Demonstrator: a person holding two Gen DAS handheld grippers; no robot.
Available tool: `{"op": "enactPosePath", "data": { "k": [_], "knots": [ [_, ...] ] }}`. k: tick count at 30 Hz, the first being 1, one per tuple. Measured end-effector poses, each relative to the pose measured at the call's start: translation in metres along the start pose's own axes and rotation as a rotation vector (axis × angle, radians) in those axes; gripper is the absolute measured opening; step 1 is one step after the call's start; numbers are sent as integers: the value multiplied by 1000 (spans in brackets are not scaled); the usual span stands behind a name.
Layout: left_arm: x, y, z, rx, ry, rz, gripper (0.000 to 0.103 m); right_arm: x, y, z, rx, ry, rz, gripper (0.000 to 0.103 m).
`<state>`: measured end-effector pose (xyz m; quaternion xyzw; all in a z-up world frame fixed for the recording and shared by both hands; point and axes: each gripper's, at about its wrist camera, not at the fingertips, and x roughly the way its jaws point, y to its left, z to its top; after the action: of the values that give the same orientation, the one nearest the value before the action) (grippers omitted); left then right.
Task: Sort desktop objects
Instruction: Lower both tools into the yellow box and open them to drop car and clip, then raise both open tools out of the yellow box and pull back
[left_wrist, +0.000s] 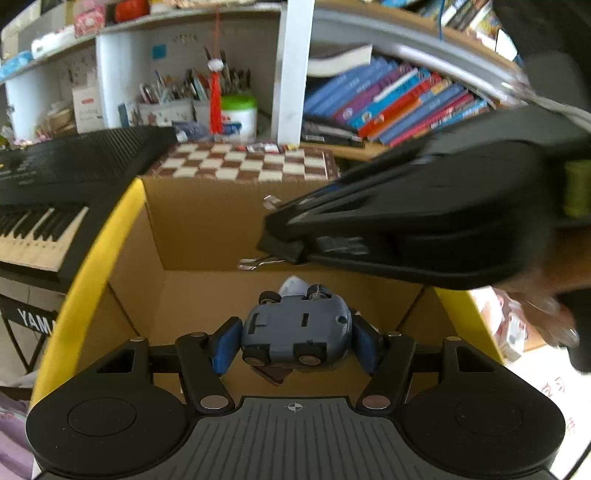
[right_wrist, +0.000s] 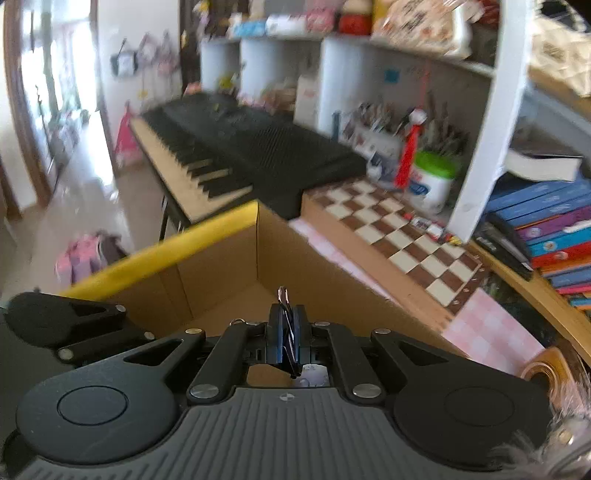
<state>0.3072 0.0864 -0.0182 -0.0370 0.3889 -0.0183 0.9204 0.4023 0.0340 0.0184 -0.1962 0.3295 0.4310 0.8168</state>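
Item 1: blue toy car (left_wrist: 295, 332), underside up, clamped between the blue pads (left_wrist: 225, 345) of the left gripper (left_wrist: 294, 341), above the open cardboard box (left_wrist: 207, 221). Item 2: black binder clip (right_wrist: 286, 332), pinched in the clenched right gripper (right_wrist: 286, 334), over the same box's yellow-edged corner. Adjacent: chessboard (left_wrist: 243, 164), electronic keyboard (left_wrist: 48, 199).

Desk (right_wrist: 491, 332), chessboard (right_wrist: 399, 229), cardboard box (right_wrist: 218, 273)
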Motion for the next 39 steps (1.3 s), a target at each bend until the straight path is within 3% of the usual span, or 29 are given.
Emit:
{"op": "enactPosePath", "data": {
  "k": [5,11,15,20,25,33,39],
  "knots": [
    [16,-4,0,15,84,8,64,31,-2,3,-52,105,51,5],
    [19,-6,3,22,110,-6,64,56,-1,4,-105,205,58,5],
    [17,-8,2,17,100,-5,69,59,-6,2,-76,214,60,5],
    [8,-9,2,20,61,-13,98,47,-14,3,-32,168,50,11],
    [1,-4,2,16,45,-3,99,20,-16,5,13,84,25,26],
    [-35,6,1,-13,-59,1,99,-35,-18,0,100,-69,-24,26],
    [-64,11,-4,3,-129,16,101,-82,-13,-15,163,-174,-109,30]
  ]
}}
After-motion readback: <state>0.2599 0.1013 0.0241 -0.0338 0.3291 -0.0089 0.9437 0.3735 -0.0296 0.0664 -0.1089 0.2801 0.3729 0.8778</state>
